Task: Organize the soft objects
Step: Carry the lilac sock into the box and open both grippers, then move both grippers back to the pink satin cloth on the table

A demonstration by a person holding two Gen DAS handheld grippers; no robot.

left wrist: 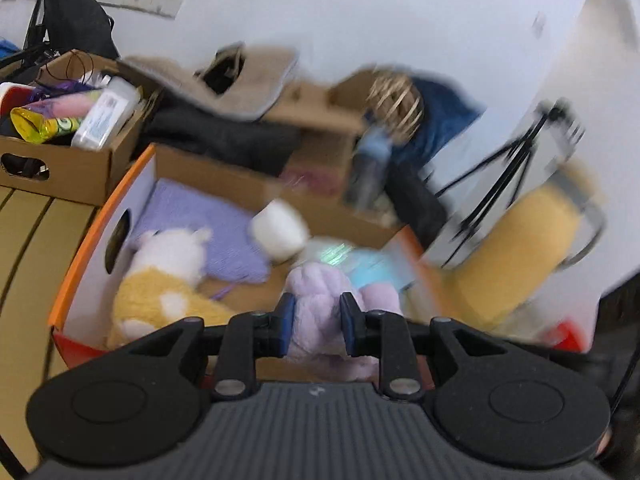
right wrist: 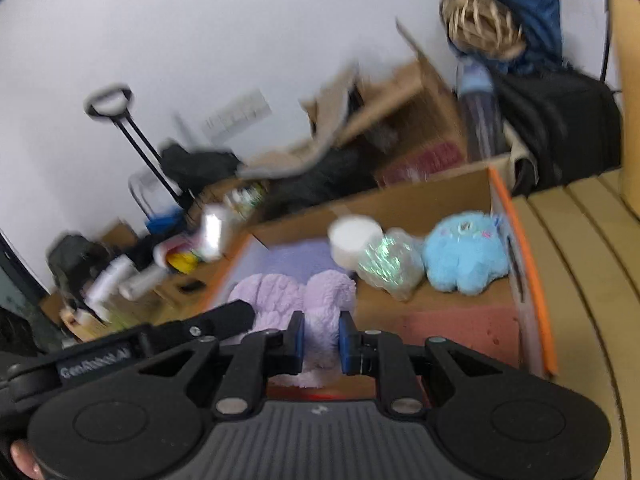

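Both my grippers are pinched on the same pale lilac plush toy (left wrist: 320, 312): my left gripper (left wrist: 316, 326) has its blue pads pressed into one fluffy lobe, and my right gripper (right wrist: 321, 340) squeezes another lobe, with the left one's black finger showing beside it in the right view. The toy hangs at the near edge of the orange-rimmed cardboard box (left wrist: 80, 264), partly over its open inside. Along the box's left wall lies a yellow and white plush animal (left wrist: 160, 280) on a lavender knitted cloth (left wrist: 208, 232). Toward the far wall stands a white cylindrical roll (right wrist: 352, 240), touching a crinkled clear plastic bag (right wrist: 390, 264), and a sky-blue round plush creature (right wrist: 464, 258) fills the far right corner. The bare cardboard floor in front of the blue plush is free. Beyond the far wall are a brown cardboard carton of bottles and packets (left wrist: 68, 152), dark clothing (left wrist: 224, 140), a woven straw ball (right wrist: 480, 28) and a white wall (right wrist: 240, 40). Everything is blurred.
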